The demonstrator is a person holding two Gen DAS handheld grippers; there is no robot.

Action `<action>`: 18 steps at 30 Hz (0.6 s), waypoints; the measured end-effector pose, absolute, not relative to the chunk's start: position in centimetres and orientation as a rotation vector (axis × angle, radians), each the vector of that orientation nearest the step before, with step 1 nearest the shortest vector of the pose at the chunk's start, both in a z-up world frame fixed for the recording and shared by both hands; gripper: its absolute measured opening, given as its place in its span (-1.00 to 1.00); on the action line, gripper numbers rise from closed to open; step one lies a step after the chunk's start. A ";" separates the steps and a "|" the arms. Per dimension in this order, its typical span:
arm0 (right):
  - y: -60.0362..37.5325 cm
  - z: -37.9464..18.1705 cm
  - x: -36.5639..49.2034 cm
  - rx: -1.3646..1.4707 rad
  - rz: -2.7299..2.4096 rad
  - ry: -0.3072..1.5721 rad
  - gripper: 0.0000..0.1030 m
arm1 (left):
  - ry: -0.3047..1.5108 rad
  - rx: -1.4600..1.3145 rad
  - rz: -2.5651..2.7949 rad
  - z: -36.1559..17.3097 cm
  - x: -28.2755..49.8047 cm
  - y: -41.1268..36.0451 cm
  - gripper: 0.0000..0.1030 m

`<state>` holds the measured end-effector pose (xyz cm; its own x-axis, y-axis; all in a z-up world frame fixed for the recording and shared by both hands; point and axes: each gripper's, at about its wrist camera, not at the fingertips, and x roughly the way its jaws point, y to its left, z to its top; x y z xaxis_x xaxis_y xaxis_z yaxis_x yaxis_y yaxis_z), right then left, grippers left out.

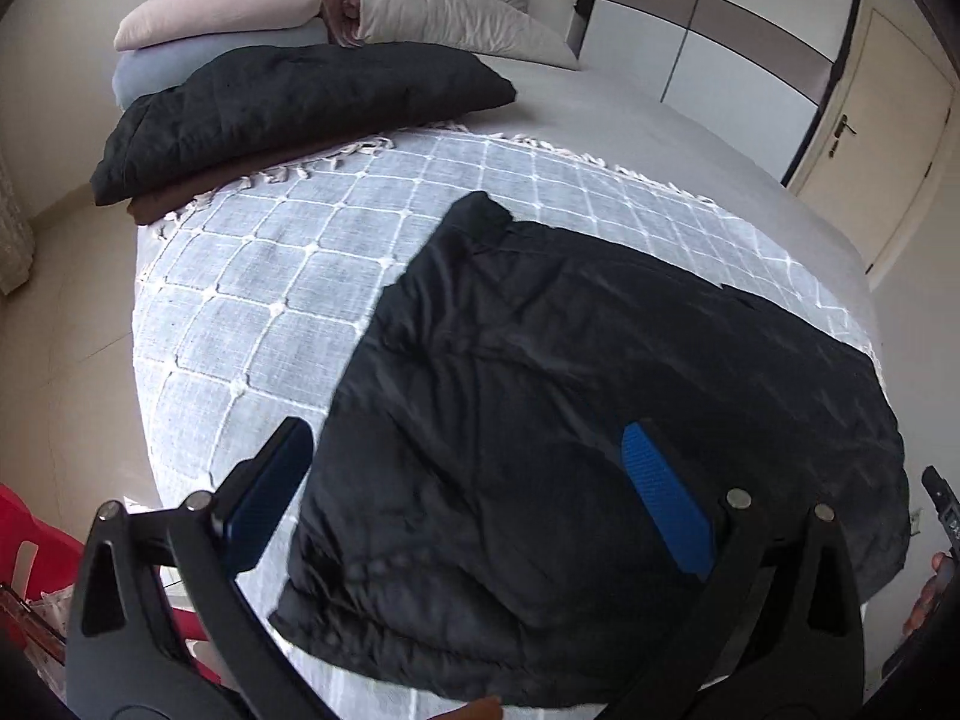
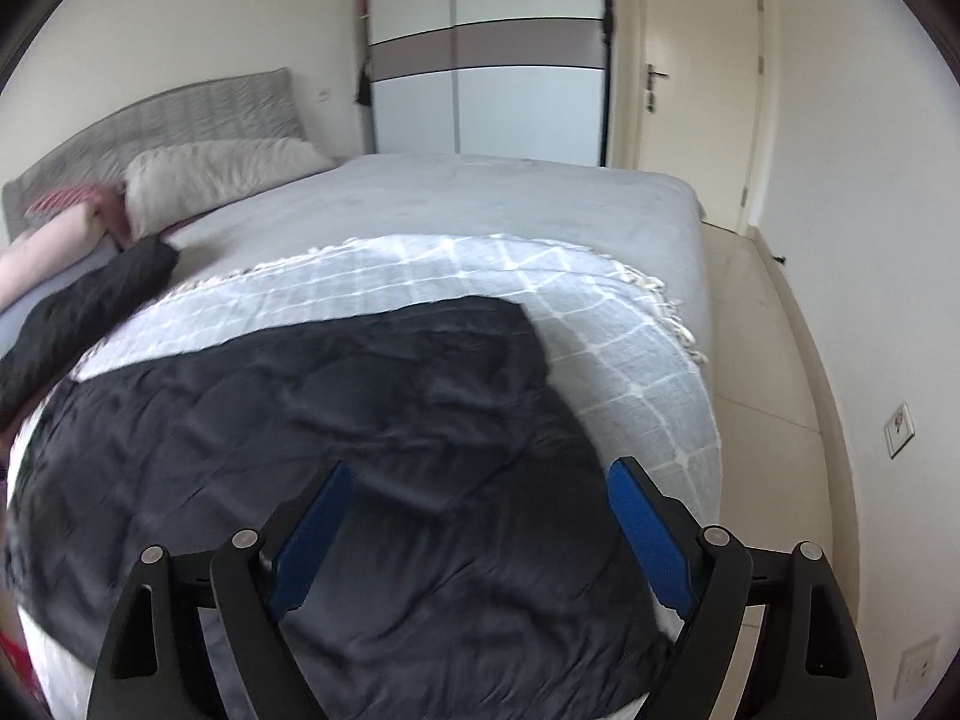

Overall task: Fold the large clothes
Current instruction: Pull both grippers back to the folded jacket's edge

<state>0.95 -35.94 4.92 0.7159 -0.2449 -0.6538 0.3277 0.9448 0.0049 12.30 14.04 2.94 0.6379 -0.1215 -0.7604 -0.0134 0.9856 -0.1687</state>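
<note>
A large black padded jacket [image 1: 576,420] lay spread flat near the foot of the bed, on a pale checked throw [image 1: 288,276] with a fringed edge that covered the grey bedspread [image 1: 630,114]. The jacket was rumpled, with one narrower part reaching up toward the middle of the bed. We held our left gripper [image 1: 474,468] just above the near left part of the jacket, its two blue-padded fingers [image 1: 663,498] spread wide apart and holding nothing; one finger hung over the throw, the other over the black cloth. Our right gripper [image 2: 480,510] hovered over the near right part of the same jacket [image 2: 336,420], its fingers [image 2: 648,528] likewise wide apart and empty; whether they touched the cloth we could not tell. Farther up the bed, well apart from the jacket, a second dark padded garment [image 1: 288,114] sat folded on top of a brown folded one [image 1: 180,198]. Behind these, pillows [image 1: 240,6] in pink, pale blue and cream were stacked against a grey quilted headboard [image 2: 156,120]. Beyond the bed stood a white wardrobe [image 2: 486,60] with a brown band, and beside it a cream door [image 2: 696,78]. Something red [image 1: 30,540] showed at the lower left edge of the left view.
</note>
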 end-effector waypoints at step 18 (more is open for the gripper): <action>-23.9 0.8 -6.4 0.085 -0.203 0.935 0.79 | 0.999 0.100 -0.174 -0.7 0.1 1.4 1.00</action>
